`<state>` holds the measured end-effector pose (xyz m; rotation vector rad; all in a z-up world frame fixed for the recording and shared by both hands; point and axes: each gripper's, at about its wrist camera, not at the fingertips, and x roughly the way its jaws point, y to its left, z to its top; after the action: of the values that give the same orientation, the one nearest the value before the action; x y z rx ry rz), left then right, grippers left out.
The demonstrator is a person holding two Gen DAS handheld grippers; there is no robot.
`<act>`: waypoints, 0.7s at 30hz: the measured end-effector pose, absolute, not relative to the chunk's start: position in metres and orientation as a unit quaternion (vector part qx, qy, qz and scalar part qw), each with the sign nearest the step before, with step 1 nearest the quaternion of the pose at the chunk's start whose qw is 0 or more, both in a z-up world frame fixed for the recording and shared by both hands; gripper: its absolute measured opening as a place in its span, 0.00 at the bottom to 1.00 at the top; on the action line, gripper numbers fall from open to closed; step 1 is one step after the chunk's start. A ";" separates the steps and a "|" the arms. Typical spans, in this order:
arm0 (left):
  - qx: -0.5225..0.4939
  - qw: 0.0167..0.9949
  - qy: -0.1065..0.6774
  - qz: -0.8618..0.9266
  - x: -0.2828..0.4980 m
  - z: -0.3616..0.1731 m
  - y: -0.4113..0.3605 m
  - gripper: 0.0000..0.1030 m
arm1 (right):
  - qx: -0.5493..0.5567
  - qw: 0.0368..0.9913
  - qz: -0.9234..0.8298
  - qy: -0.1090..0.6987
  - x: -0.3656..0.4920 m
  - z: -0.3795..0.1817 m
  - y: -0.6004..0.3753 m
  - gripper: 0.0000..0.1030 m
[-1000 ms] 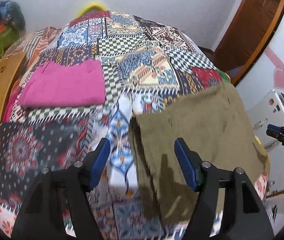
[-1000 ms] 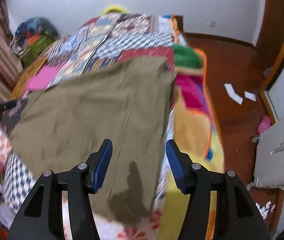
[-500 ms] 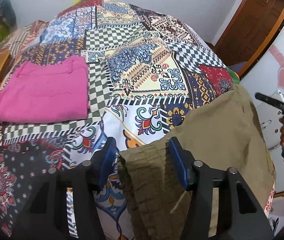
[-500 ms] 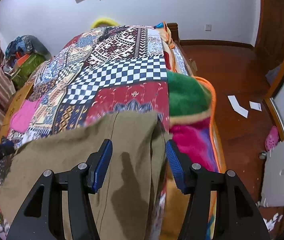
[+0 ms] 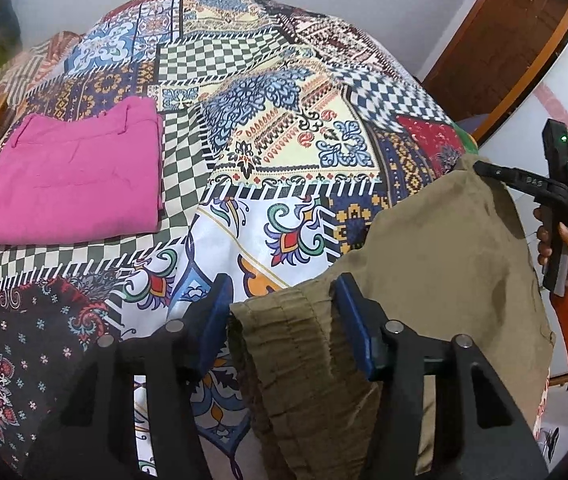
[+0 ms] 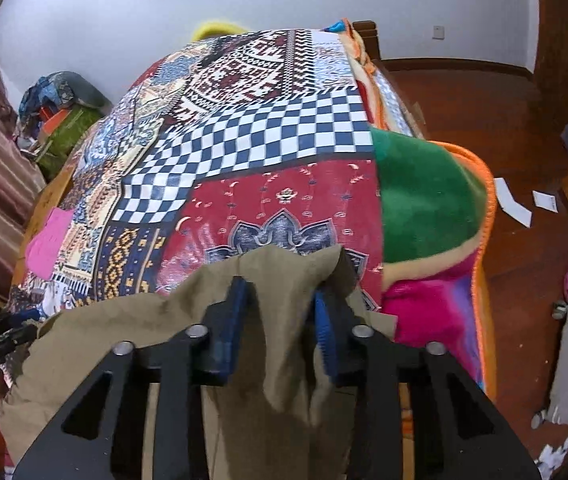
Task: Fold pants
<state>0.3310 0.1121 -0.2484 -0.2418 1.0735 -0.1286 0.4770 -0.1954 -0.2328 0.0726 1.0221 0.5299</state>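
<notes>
Fold barely begun: left gripper (image 5: 284, 320) and right gripper (image 6: 280, 320) each straddle a bunched edge of the pants (image 5: 443, 264), firm grip unclear, pink stack (image 5: 72, 176) at 10 o'clock

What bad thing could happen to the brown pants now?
The olive pants hang between the left gripper and the right gripper. The jaws look only partly closed on bunched cloth, so a corner might slip out. The fold could also land crooked, or flop off the bed's edge by the green blanket. Swinging left might bump the folded pink garment.
</notes>
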 end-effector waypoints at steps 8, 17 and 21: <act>-0.155 0.841 0.515 -0.061 0.317 -0.245 0.122 0.59 | 0.009 0.848 0.250 0.467 0.468 -0.228 -0.191 0.18; -0.144 0.832 0.532 -0.057 0.330 -0.258 0.111 0.59 | 0.005 0.852 0.240 0.466 0.465 -0.227 -0.190 0.14; -0.132 0.841 0.522 -0.053 0.324 -0.253 0.107 0.48 | 0.004 0.856 0.240 0.457 0.462 -0.224 -0.191 0.10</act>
<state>0.3236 0.1067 -0.2531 -0.2791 1.1029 -0.1123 0.4615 -0.1912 -0.2242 0.0086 0.9609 0.5037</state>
